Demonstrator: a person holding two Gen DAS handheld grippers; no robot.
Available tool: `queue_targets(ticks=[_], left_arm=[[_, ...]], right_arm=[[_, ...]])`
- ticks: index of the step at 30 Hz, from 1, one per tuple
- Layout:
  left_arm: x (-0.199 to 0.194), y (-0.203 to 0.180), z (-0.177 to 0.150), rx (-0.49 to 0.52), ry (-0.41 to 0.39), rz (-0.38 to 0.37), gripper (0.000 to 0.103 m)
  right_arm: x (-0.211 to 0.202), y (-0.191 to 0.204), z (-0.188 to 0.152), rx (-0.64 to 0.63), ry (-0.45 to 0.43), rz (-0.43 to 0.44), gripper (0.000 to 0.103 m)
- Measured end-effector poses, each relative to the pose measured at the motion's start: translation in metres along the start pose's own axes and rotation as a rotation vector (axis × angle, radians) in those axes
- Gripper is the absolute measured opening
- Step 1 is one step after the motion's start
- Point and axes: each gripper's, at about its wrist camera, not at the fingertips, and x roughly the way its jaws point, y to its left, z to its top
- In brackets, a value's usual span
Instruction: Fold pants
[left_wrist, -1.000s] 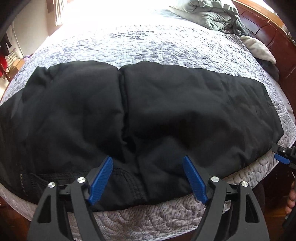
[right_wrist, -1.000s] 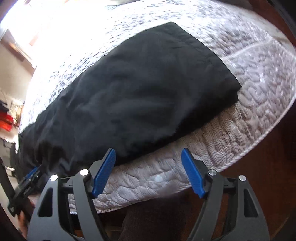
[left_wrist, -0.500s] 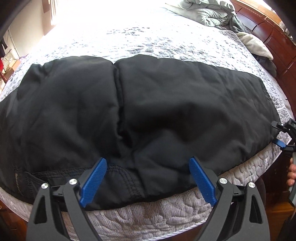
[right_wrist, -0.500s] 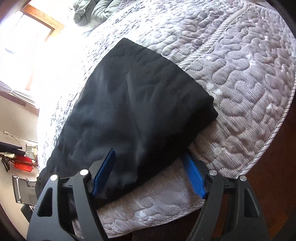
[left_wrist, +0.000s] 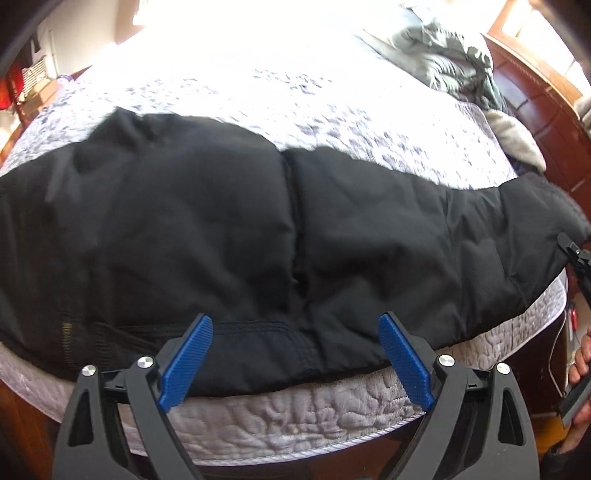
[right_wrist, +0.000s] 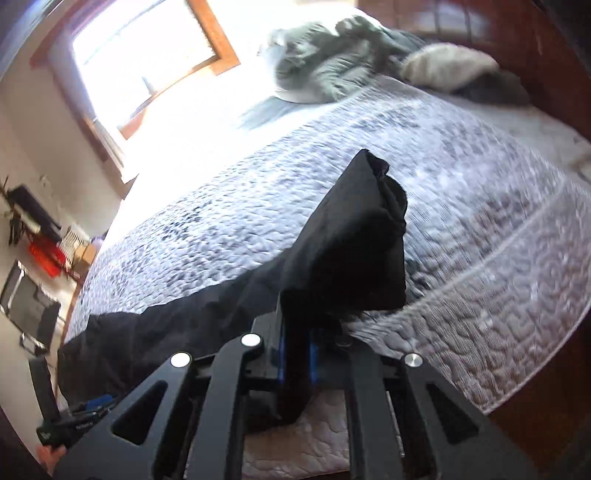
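Black pants (left_wrist: 229, 236) lie spread across the near edge of a bed with a grey quilted cover (left_wrist: 295, 103). My left gripper (left_wrist: 295, 363) hangs open above the crotch and waist area, its blue pads (left_wrist: 186, 363) apart and touching nothing. My right gripper (right_wrist: 295, 350) is shut on the leg end of the pants (right_wrist: 354, 251) and holds it lifted off the cover, so the hem stands up in a peak. In the left wrist view the right gripper (left_wrist: 576, 258) shows at the far right edge with the raised leg end.
A crumpled grey blanket (right_wrist: 325, 66) and pillow (right_wrist: 447, 66) lie at the bed's far end by a dark wooden headboard (left_wrist: 546, 110). A window (right_wrist: 144, 55) and shelf clutter (right_wrist: 33, 236) stand on the left wall. A hand (left_wrist: 580, 362) shows at the right edge.
My right gripper closed on the pants' leg end and raised it off the bed. My left gripper opened slightly and drew back a little over the waist area.
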Motion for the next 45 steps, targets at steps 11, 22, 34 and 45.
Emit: queue_targets(ticks=[11,22,34,45], left_arm=[[-0.065,0.096,-0.003,-0.208,-0.111,0.085,0.092],[-0.078,0.165,-0.016,-0.374,-0.109,0.104,0.092],[-0.061,0.159,-0.014,-0.355,-0.050,0.075,0.092],[-0.068,0.179,-0.020,-0.416,-0.063,0.082,0.094]], right_arm=[[0.045,0.216,-0.039,-0.492,0.115,0.187,0.009],[0.104,0.305,-0.133,-0.703,0.318,0.230,0.013],[0.102,0.306,-0.156,-0.739,0.454,0.308,0.065],[0.106,0.332,-0.160,-0.850,0.404,0.198,0.064]])
